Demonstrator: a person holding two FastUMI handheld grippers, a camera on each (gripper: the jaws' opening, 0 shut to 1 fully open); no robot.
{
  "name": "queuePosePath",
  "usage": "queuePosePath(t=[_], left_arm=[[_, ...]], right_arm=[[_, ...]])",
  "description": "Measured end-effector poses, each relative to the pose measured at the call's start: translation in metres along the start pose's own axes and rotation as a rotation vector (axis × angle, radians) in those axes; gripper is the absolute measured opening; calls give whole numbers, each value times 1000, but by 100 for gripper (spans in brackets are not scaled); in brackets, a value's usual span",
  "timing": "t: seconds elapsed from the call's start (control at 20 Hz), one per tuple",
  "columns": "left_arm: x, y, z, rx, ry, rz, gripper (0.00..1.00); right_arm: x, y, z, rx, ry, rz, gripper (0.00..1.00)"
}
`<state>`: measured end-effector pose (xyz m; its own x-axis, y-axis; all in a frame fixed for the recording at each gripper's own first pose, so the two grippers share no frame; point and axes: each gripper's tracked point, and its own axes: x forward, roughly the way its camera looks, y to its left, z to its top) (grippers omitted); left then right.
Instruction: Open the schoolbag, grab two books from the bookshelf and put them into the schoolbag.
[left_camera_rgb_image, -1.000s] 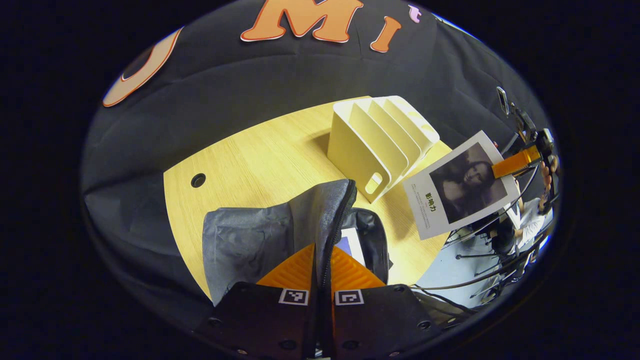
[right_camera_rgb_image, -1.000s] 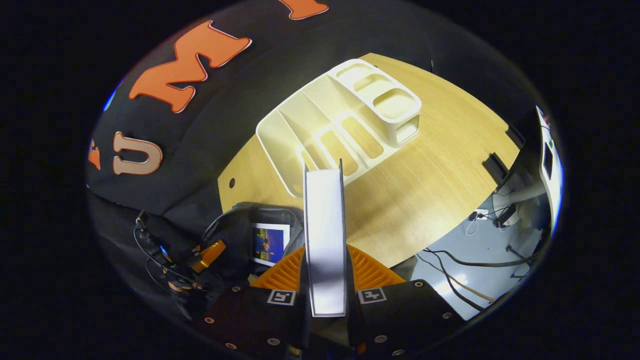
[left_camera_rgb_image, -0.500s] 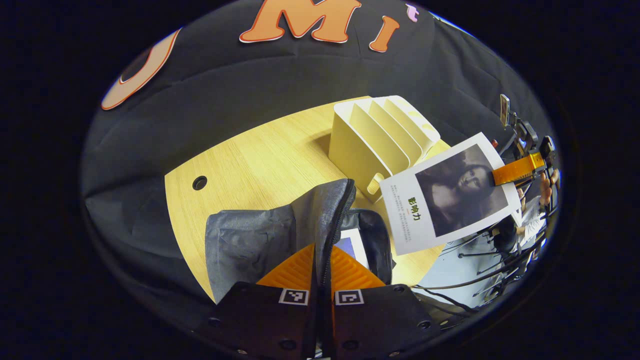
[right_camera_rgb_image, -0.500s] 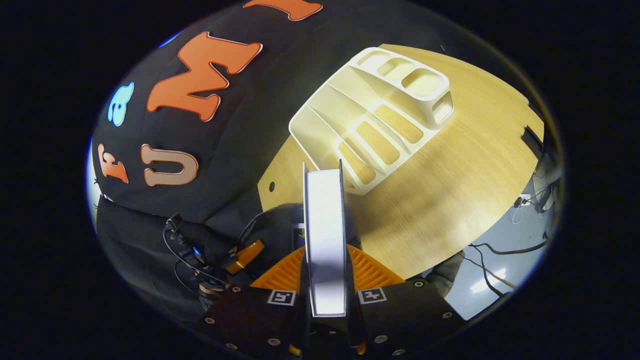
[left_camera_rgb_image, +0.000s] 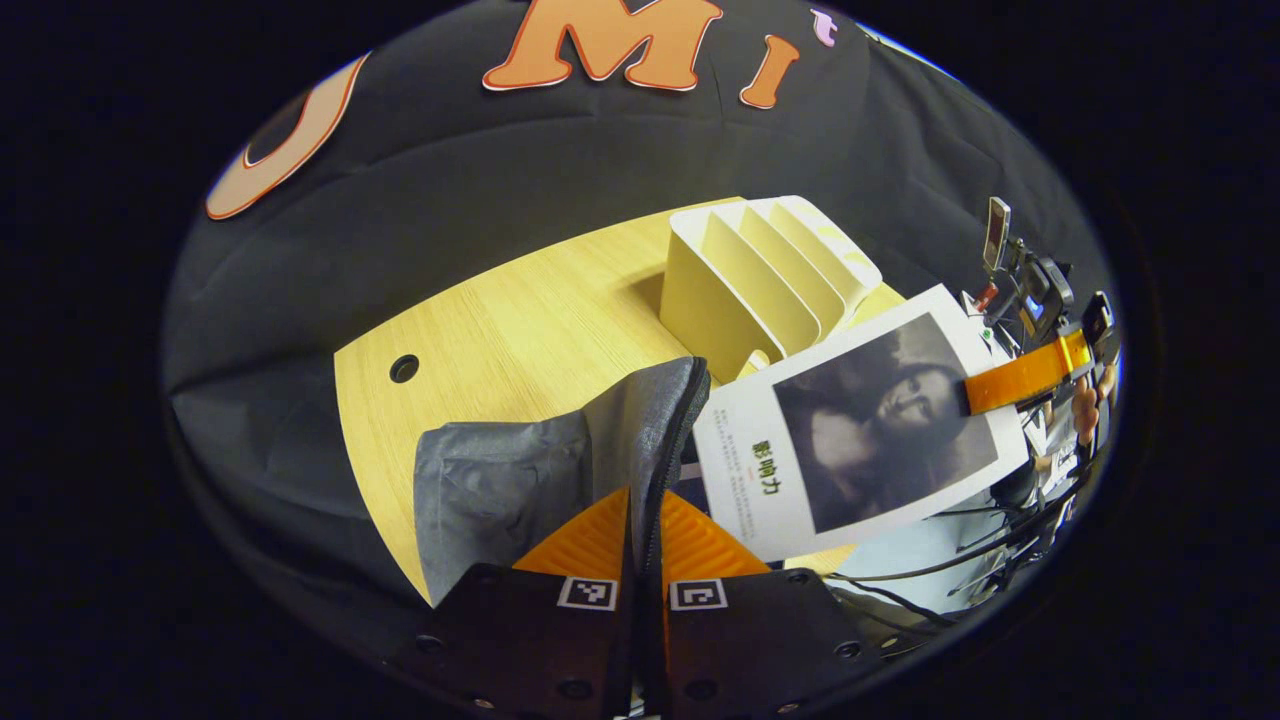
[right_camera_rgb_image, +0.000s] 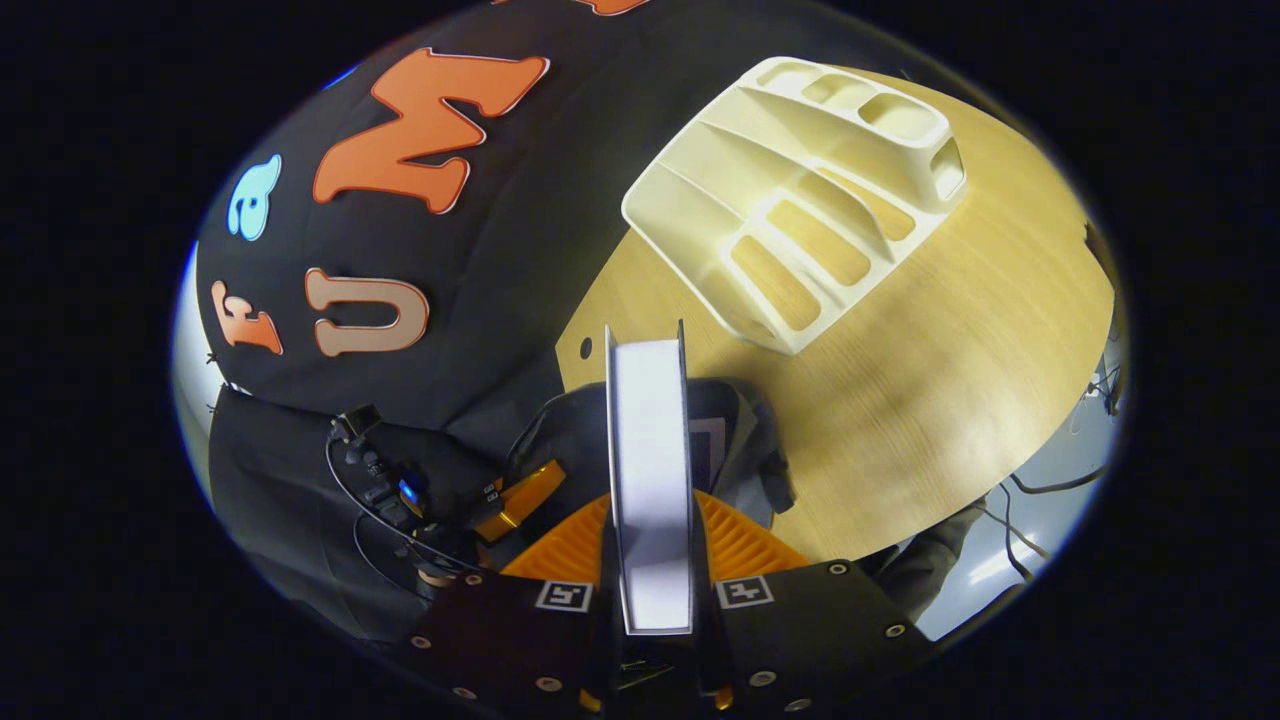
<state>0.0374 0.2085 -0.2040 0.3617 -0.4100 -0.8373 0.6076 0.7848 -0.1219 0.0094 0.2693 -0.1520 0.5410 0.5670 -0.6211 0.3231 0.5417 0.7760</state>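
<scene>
Left gripper view: left claw (left_camera_rgb_image: 641, 520) is closed on the zipper edge of the grey schoolbag (left_camera_rgb_image: 520, 475), fabric pinched between both fingers and lifted so the mouth gapes toward 3 o'clock. In the opening, a sliver of a book already inside (left_camera_rgb_image: 690, 478) shows, mostly covered. The second book (left_camera_rgb_image: 860, 430), white cover with a dark portrait, hangs just past the bag's rim at 2 o'clock, held at its far edge by the right claw (left_camera_rgb_image: 1020, 375); its near corner overlaps the mouth. The cream bookshelf (left_camera_rgb_image: 760, 275) stands on the desk (left_camera_rgb_image: 500, 340) at 1 o'clock, its slots empty as far as visible. Right gripper view: right claw (right_camera_rgb_image: 650, 560) clamps the same book (right_camera_rgb_image: 650, 470) edge-on, page block facing the camera, long axis running away toward 12 o'clock. The bag opening (right_camera_rgb_image: 730, 440) lies directly beneath and beyond the book's far end; the left claw (right_camera_rgb_image: 520, 495) sits at 9 o'clock on the bag's rim. The bookshelf (right_camera_rgb_image: 800, 220) is well apart at 1 o'clock. Judgement: the book's leading end must tip down into the mouth, so the right claw does the insertion while the left holds the mouth open.
</scene>
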Motion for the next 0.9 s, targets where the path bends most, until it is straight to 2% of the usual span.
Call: queuePosePath(t=[0.25,0.45,0.65,0.9], left_arm=[[1,-1,-1,-14,-17,0,5],[1,-5,1,-18,-33,-6,5],[-2,-7,0,-19,-53,-7,6],[-1,-12,2,-21,-71,-12,5]], right_arm=[[45,0,-15,-20,40,0,30],[71,10,-26,-24,57,57,30],[102,10,-31,-36,44,79,30],[131,14,-40,31,25,146,30]])
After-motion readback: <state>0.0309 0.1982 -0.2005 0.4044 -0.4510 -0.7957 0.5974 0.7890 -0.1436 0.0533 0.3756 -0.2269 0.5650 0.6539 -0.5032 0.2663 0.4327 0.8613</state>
